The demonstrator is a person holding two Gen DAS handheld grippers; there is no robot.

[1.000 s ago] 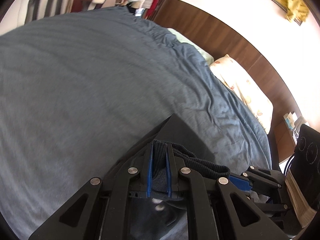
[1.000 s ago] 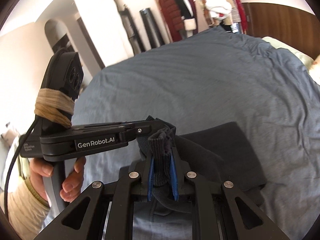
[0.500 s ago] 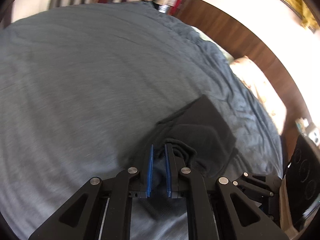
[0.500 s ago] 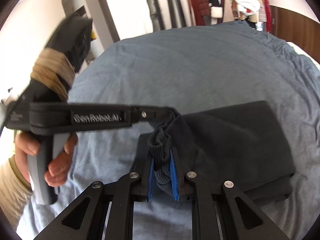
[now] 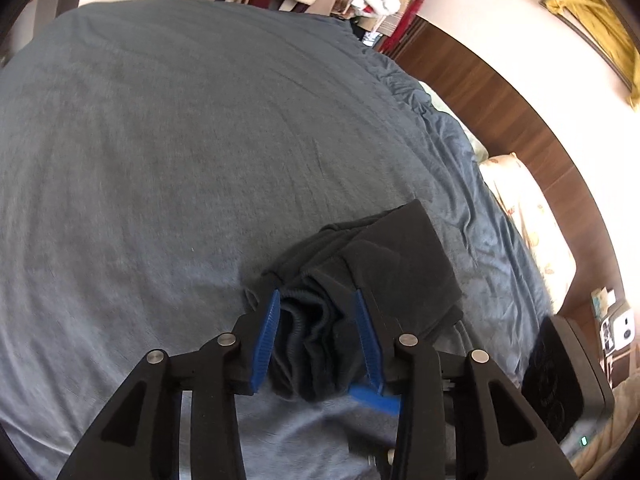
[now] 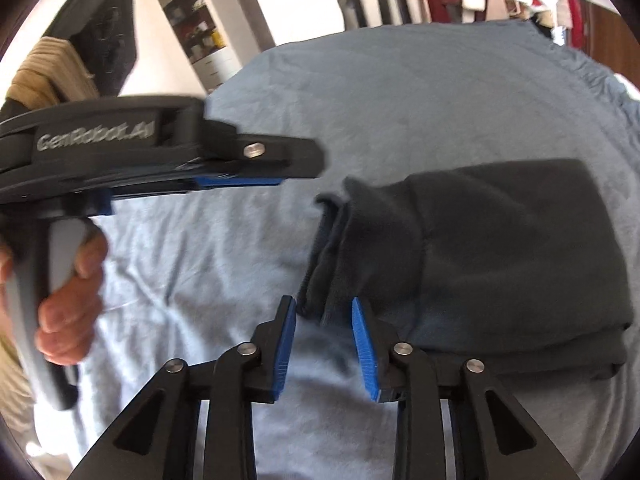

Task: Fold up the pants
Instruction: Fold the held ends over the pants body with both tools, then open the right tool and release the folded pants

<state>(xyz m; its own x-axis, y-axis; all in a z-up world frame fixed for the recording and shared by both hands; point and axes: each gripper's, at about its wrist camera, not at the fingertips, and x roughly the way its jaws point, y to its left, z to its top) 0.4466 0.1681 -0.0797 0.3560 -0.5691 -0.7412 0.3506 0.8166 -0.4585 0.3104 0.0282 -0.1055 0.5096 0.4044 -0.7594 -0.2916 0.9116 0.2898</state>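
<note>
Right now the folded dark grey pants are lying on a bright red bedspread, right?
Not quite. The folded dark grey pants are lying on a blue-grey bedspread, not a red one. The right wrist view shows it, and the left wrist view shows the same cover.

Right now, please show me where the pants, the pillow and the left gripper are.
pants (image 6: 520,248), right wrist view, on the flat folded top.
pillow (image 5: 532,216), left wrist view, on its patterned cover.
left gripper (image 5: 316,336), left wrist view, between its blue pads, jaws opening.
</note>
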